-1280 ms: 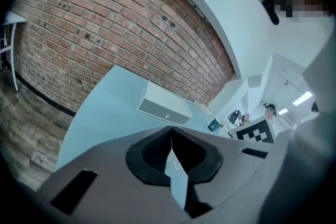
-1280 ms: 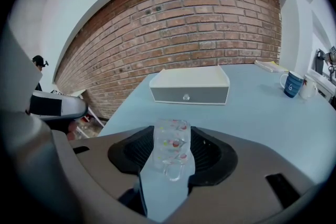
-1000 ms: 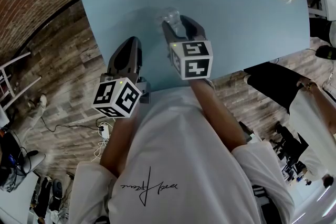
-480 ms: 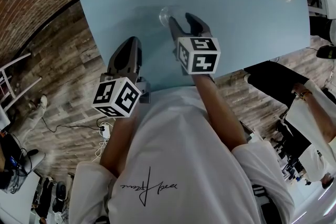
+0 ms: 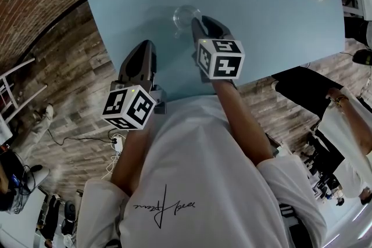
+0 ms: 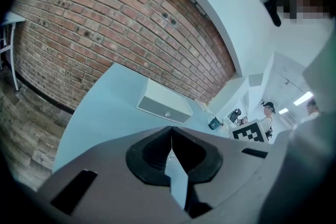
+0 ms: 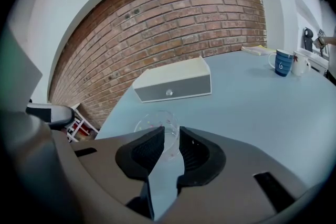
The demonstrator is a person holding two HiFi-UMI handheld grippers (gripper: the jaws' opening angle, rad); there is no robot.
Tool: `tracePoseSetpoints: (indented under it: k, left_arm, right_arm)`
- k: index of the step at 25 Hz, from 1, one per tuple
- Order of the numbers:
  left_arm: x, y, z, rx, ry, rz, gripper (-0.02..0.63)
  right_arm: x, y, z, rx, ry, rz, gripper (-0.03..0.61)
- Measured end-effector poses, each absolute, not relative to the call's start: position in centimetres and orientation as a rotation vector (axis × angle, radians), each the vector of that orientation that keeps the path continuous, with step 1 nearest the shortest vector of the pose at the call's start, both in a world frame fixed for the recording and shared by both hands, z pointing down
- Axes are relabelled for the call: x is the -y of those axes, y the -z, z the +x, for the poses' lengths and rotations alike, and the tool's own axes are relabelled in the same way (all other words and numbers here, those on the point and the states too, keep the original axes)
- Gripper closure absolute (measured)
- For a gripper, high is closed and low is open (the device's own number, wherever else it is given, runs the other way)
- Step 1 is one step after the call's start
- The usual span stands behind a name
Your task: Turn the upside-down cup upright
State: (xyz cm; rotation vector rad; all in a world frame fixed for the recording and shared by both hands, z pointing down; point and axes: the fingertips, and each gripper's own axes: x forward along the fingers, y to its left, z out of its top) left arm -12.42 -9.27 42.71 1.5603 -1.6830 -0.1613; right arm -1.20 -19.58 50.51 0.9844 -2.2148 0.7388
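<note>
Legible writing: little.
- Blue mug (image 7: 282, 63): white curled mark on its side, perhaps a letter G, too small to confirm.
- White T-shirt (image 5: 192, 183) of the person: one line of script across the front, not readable from the head view.

Landmark: white box (image 7: 173, 85). It is long and low, with a small round knob at the middle of its front face.

Cup (image 7: 156, 122): clear, standing on the worktop (image 5: 261, 38) in front of the white box, on the person's side and apart from it. I cannot tell which way up it is because the wall is too transparent.

Right tool (image 7: 170, 131): reaches toward the white box from the person's side. Its jaws have just been closing and now stand narrow, clamped on the cup's near wall. Glass shows in the slit between the pads.

Left tool (image 5: 148, 45): further from the white box than the cup, off to the cup's left, over the worktop's near edge. Its jaws are together with nothing between them.

Other items: the blue mug stands well to the right of the white box, with a white mug (image 7: 299, 63) just beside it.

Surface: light blue, plain, with a curved near edge.

Room: a red brick wall (image 7: 184, 18) runs behind the white box. The floor (image 5: 70, 84) is grey-brown wood plank. Cables (image 5: 113, 145) lie on it.
</note>
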Motion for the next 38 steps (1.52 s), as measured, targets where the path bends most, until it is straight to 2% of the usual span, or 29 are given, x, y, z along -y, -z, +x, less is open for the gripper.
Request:
tracePoseSetpoints:
  k: [20,38]
  left_arm:
    - [9.7,-42.1,-11.5,1.665,0.166,1.596,0.603]
    - [9.5,-40.5,-10.7,1.641,0.170,1.680,0.603]
  right_arm:
    - [19.6,-49.6,-0.7,2.226,-0.730,0.981,0.494]
    - [18.3,-45.7,-0.7,2.312,-0.693,0.934,0.537]
